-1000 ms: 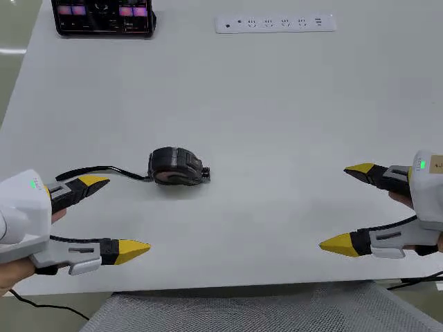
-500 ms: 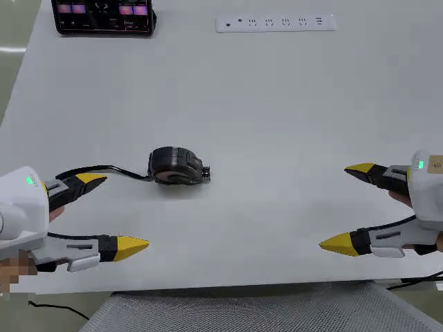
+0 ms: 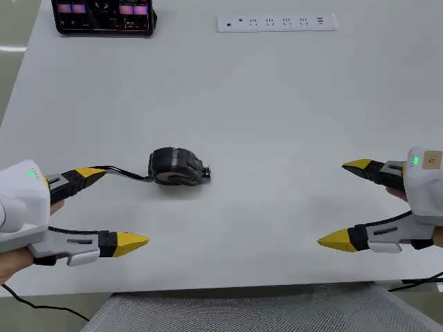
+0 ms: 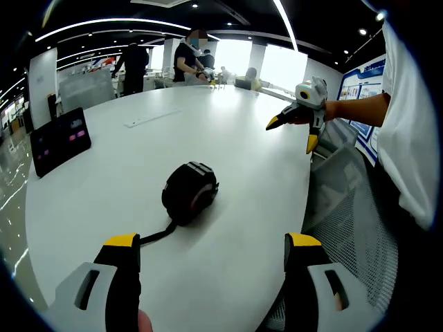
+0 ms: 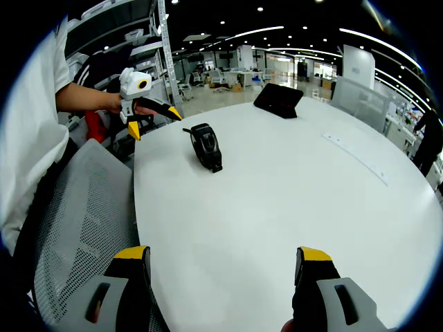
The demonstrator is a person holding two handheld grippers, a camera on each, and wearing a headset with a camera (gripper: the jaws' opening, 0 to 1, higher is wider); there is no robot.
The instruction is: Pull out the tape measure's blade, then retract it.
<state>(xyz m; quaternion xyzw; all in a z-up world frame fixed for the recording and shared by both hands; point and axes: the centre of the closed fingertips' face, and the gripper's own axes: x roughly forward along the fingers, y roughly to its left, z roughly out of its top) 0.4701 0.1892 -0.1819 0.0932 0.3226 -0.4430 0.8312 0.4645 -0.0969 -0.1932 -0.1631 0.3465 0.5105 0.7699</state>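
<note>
While both grippers hung over the near edge of the table (image 3: 277, 104), a smooth, matte white slab, the tape measure (image 3: 176, 167) sat on the table left of centre, apart from both. Its case was black and rounded, squat like a drum, with ribbed, rubbery-looking shoulders in the left gripper view (image 4: 190, 192). Its long axis ran left to right across the head view: the small blade mouth with its hook pointed toward the right gripper (image 3: 332, 204), and a thin black strap (image 3: 111, 169) trailed from the opposite end toward the left gripper (image 3: 124, 206). No blade was drawn out.

The left gripper was released, its 2 jaws spread wide, each a grey plastic arm ending in a tapered yellow tip. The strap's far end ran up to the upper jaw tip, though contact could not be judged at that angle. From its own camera (image 4: 212, 242) the case lay straight ahead between the jaws, well beyond the tips.

The right gripper was likewise spread and grasped nothing, well apart from the case. In its own view (image 5: 223, 253) the tape measure (image 5: 207, 146) lay far across the table, near the left gripper (image 5: 154, 126).

A white power strip (image 3: 277, 23) and a dark tablet (image 3: 104, 15) with pink-lit tiles lay at the far edge.
</note>
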